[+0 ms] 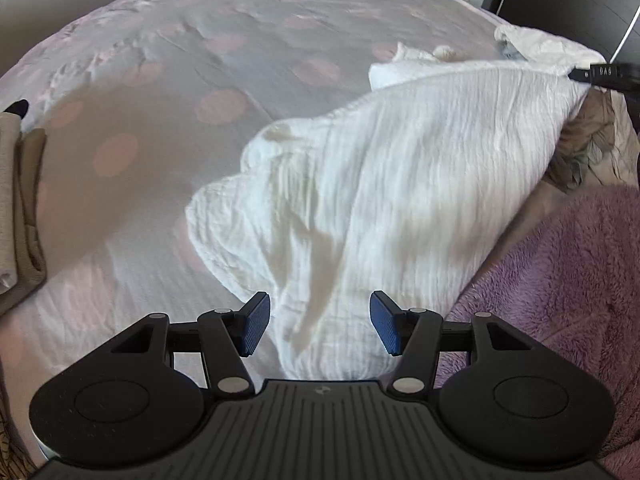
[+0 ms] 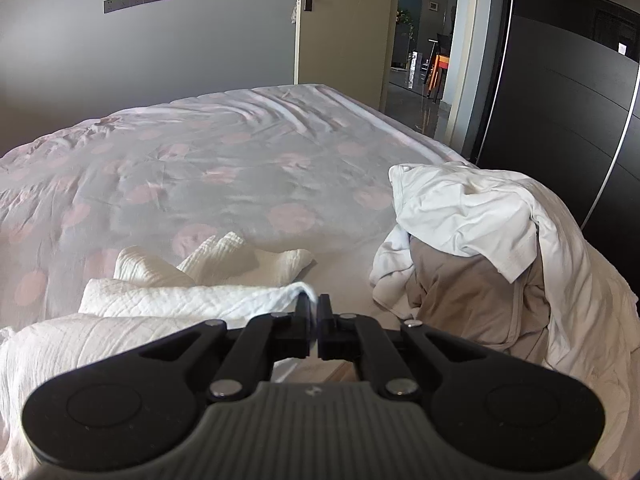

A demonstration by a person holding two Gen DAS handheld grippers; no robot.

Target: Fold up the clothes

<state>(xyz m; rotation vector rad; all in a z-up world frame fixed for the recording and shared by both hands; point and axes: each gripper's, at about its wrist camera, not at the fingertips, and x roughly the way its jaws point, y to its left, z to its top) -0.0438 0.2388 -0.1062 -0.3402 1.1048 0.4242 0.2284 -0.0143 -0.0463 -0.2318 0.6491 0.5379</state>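
Note:
A white crinkled garment (image 1: pixel 360 184) lies stretched across the bed, running from near my left gripper up to the far right. My left gripper (image 1: pixel 320 328) is open, its blue pads either side of the garment's near end, not closed on it. My right gripper (image 2: pixel 316 312) is shut on a corner of the same white garment (image 2: pixel 180 304). The right gripper's tip also shows in the left wrist view (image 1: pixel 596 74), holding the far corner lifted.
The bed (image 2: pixel 200 160) has a grey cover with pink dots. A pile of white and tan clothes (image 2: pixel 480 248) lies at the right. Folded beige clothes (image 1: pixel 20 208) sit at the left. A purple fleece blanket (image 1: pixel 560 280) is near right. A dark wardrobe (image 2: pixel 560 100) stands beyond.

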